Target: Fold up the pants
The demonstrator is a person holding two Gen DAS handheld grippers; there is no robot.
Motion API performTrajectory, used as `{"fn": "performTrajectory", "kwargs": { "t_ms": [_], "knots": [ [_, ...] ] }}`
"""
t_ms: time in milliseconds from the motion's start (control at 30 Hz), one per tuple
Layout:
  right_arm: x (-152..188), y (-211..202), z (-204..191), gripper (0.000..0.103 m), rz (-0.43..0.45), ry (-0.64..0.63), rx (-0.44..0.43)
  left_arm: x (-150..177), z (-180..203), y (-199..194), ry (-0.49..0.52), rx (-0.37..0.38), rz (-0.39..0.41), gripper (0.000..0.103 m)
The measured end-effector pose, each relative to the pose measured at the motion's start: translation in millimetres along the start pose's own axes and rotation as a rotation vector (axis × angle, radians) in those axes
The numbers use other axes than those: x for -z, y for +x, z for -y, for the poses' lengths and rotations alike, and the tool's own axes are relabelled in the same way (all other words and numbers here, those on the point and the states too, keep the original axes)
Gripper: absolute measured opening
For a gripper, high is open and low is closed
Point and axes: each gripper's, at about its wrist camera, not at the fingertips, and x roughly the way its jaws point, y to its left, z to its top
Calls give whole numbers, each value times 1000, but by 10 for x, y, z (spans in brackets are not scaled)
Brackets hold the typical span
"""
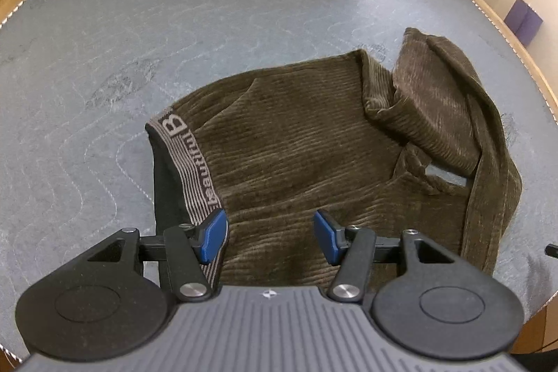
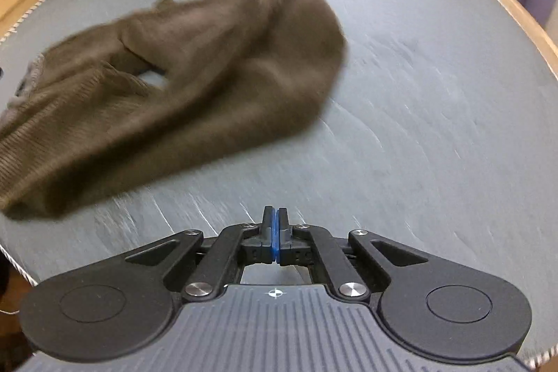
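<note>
The brown corduroy pants point(image 1: 314, 156) lie partly folded on the grey quilted mat point(image 1: 104, 75). The left gripper point(image 1: 270, 234) hovers wide open over the waistband end; the right gripper point(image 2: 275, 234) is closed empty beside the pants. Judged step: mid-fold. Next: pinch the waistband.

Left tongs point(image 1: 270, 237) spread wide, blue pads point(image 1: 213, 236) apart; right tongs point(image 2: 275, 239) pressed fully together
</note>
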Motion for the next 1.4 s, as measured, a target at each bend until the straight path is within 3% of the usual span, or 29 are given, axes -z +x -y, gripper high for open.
{"fn": "performTrajectory", "kwargs": {
  "t_ms": [133, 233, 267, 400, 567, 733, 833, 867, 967, 1167, 1400],
  "knots": [
    [-62, -110, 222, 11, 60, 141, 41, 0, 63, 26, 9, 4, -2, 61],
    [-303, -160, 218, 42, 152, 238, 28, -3, 127, 44, 22, -2, -1, 61],
    [-396, -148, 175, 46, 178, 257, 27, -6, 144, 52, 25, -6, -1, 61],
    [-808, -19, -45, 50, 249, 359, -29, -28, 196, 99, 30, -17, 1, 61],
    [-1248, 373, -415, 66, 230, 410, -65, -40, 220, 173, 28, -37, -9, 61],
    [-1516, 867, -606, 66, 121, 391, 89, -57, 206, 211, 33, -46, -11, 61],
    [-1565, 1060, -568, 62, 73, 429, 131, -69, 166, 199, 34, -44, -8, 61],
    [-1574, 1105, -550, 53, 62, 440, 128, -78, 146, 195, 34, -44, -7, 61],
    [-1586, 1156, -519, 13, 55, 448, 114, -101, 82, 172, 30, -47, -1, 61],
    [-1521, 909, -512, 11, 104, 314, 100, -118, -49, 113, -3, -47, 9, 61],
    [-880, 485, -14, 9, 40, 225, 102, -9, -27, 58, 21, -36, 8, 61]
  ]
}}
